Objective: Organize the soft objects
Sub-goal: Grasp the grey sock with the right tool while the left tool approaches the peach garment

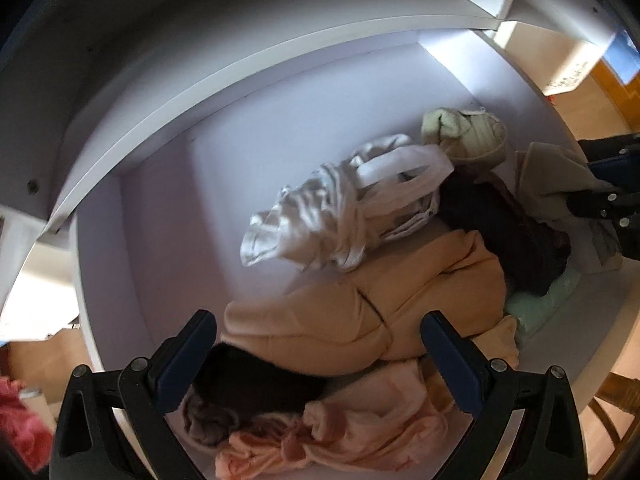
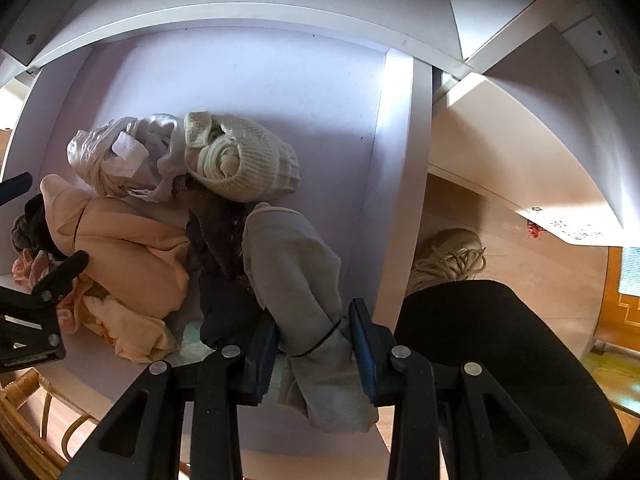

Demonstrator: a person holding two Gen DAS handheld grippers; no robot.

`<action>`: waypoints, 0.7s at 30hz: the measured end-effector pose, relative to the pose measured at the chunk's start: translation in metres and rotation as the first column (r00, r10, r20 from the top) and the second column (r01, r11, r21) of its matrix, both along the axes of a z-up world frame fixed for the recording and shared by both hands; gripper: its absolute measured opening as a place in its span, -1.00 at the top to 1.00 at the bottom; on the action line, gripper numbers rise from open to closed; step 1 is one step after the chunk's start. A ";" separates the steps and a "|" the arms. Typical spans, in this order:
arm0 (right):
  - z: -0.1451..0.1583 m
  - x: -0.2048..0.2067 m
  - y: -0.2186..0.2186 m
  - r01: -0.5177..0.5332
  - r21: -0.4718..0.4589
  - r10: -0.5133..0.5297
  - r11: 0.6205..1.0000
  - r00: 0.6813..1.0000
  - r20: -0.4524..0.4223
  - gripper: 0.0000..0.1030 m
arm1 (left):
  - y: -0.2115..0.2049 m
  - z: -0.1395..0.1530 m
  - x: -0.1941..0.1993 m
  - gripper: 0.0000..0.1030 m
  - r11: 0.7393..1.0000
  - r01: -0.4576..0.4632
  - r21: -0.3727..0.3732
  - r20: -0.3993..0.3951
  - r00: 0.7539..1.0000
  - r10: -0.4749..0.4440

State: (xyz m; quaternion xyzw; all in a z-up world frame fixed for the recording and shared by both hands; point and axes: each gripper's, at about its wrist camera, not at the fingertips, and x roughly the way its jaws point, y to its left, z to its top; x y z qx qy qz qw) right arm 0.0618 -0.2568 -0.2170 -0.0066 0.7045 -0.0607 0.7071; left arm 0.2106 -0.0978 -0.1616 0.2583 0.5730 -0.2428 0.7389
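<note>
Left wrist view: our left claw (image 1: 320, 364) is spread and empty, low over the front of the shelf (image 1: 168, 208), pointing in above the peach top (image 1: 360, 316), pink cloth (image 1: 360, 432) and dark cloth (image 1: 256, 384). White garment (image 1: 344, 208) and cream knit (image 1: 464, 136) lie bundled further back, likely to save room.

Right wrist view: our right claw (image 2: 312, 344) pinches a tied grey roll (image 2: 292, 264) by its near end, angled inward into the cubby, just beside the dark garment (image 2: 224, 264).

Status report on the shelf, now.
Right gripper shut on grey bundle at shelf front. Left gripper open, empty, over peach garment. Shelf crowded.
</note>
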 end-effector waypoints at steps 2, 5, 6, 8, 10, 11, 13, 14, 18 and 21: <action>0.000 0.001 0.000 0.000 0.005 0.000 1.000 1.000 0.002 0.34 | -0.003 -0.003 0.005 -1.00 0.999 0.029 -0.022 -0.023 0.999 -0.030; -0.009 -0.002 -0.006 0.004 0.015 -0.004 1.000 1.000 -0.004 0.34 | -0.005 -0.010 0.008 -1.00 0.996 0.068 -0.052 -0.081 0.994 -0.072; -0.008 -0.002 -0.004 0.006 0.016 -0.006 1.000 1.000 -0.006 0.34 | -0.007 -0.012 0.009 -1.00 0.995 0.082 -0.060 -0.102 0.991 -0.088; -0.011 -0.004 -0.007 0.014 0.026 -0.014 1.000 1.000 -0.012 0.34 | -0.014 -0.019 0.006 -1.00 0.989 0.129 -0.075 -0.169 0.976 -0.140; -0.012 -0.005 -0.009 0.020 0.032 -0.020 0.999 1.000 -0.012 0.34 | -0.021 -0.026 0.001 -1.00 0.983 0.179 -0.042 -0.186 0.965 -0.183; -0.013 -0.005 -0.010 0.024 0.035 -0.024 0.999 1.000 -0.013 0.34 | -0.023 -0.030 -0.002 -1.00 0.978 0.206 -0.024 -0.186 0.961 -0.207; -0.015 -0.006 -0.011 0.031 0.039 -0.030 0.999 0.999 -0.015 0.34 | -0.028 -0.034 -0.005 -1.00 0.972 0.233 0.000 -0.180 0.957 -0.229; -0.015 -0.006 -0.012 0.038 0.042 -0.037 0.998 0.999 -0.014 0.34 | -0.029 -0.035 -0.005 -1.00 0.973 0.229 0.002 -0.180 0.958 -0.225; -0.008 -0.010 -0.022 0.104 0.096 -0.106 0.990 0.994 0.018 0.34 | -0.027 -0.035 0.000 -0.93 0.984 0.180 -0.018 -0.175 0.968 -0.180; 0.004 -0.016 -0.032 0.170 0.161 -0.182 0.972 0.981 0.062 0.34 | -0.022 -0.034 -0.001 -0.81 0.988 0.151 -0.025 -0.173 0.973 -0.153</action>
